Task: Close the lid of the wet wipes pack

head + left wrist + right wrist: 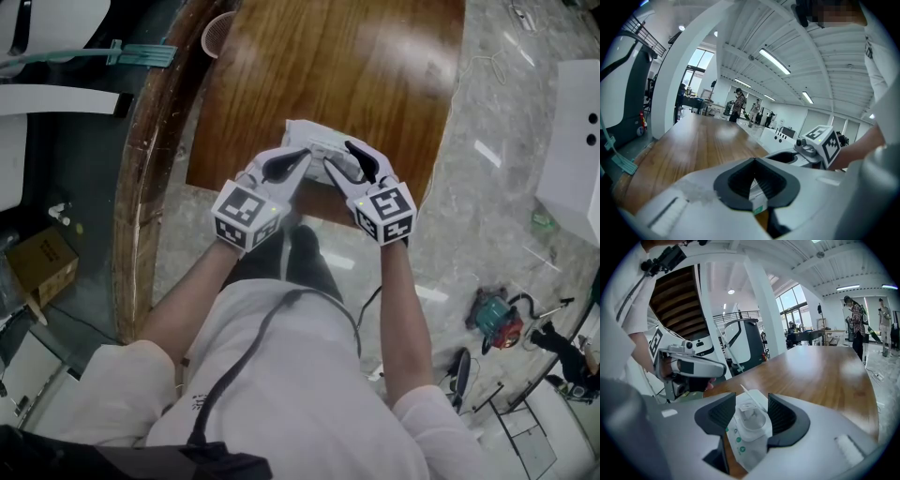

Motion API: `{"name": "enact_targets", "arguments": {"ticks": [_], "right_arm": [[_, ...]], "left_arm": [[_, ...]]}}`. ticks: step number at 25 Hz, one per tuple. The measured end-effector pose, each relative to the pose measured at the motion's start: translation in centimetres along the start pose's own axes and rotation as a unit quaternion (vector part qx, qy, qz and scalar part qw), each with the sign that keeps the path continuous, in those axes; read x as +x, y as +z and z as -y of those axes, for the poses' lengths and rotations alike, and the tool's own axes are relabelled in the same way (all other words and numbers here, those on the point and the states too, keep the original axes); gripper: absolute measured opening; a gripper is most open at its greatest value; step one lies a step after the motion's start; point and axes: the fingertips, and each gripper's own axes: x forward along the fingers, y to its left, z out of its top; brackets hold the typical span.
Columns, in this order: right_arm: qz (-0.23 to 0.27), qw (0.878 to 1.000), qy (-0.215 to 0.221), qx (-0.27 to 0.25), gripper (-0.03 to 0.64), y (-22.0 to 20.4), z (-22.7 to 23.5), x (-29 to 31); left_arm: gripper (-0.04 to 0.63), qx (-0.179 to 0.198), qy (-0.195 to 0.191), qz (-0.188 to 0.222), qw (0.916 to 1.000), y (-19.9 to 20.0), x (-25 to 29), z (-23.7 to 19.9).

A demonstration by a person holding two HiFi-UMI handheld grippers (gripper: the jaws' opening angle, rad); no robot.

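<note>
**A:** Head view first. Where is the wet wipes pack (314, 141)?

**B:** On the wooden table (328, 66), close to its near edge. The left gripper (302, 159) and the right gripper (336, 167) are both at the pack's near side.

**A:** And the left gripper view?

**B:** Its pads are pressed almost together on a thin white edge of the pack that has a green mark on it (the wrapper, by the look of it).

**A:** The right gripper view?

**B:** Spread wide, with one pad on either side of the raised dispenser (750, 417). The lid (751, 395) stands tilted open above it.

**A:** How will it handle?

**B:** Light and soft, I judge. The pack should buckle or slide if it is pushed anywhere but on the stiff plastic around the opening. Keep the edge pinned and press the lid's free end down flat. Pinching that thin flap could bend it.
</note>
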Motion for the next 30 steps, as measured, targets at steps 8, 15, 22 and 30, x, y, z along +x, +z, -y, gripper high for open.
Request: {"name": "enact_targets", "arguments": {"ticks": [8,15,22,30], "right_arm": [[-0.037,0.999,0.010,-0.029,0.210,-1.5,-1.2,0.1],[-0.066,0.997,0.021,-0.047,0.210,-2.4,-2.7,1.2],[-0.094,0.993,0.027,-0.069,0.210,-3.0,-4.0,2.0],[-0.141,0.983,0.028,-0.115,0.210,-4.0,-4.9,2.5]], "left_arm": [[0.005,-0.003,0.004,0.000,1.0000,-0.4,-0.7,-0.1],[0.005,-0.005,0.004,-0.001,1.0000,-0.9,-1.5,-0.5],[0.005,-0.003,0.003,-0.001,1.0000,-1.0,-2.1,-0.6],[0.005,0.003,-0.001,0.000,1.0000,-1.2,-2.5,-0.3]]}}
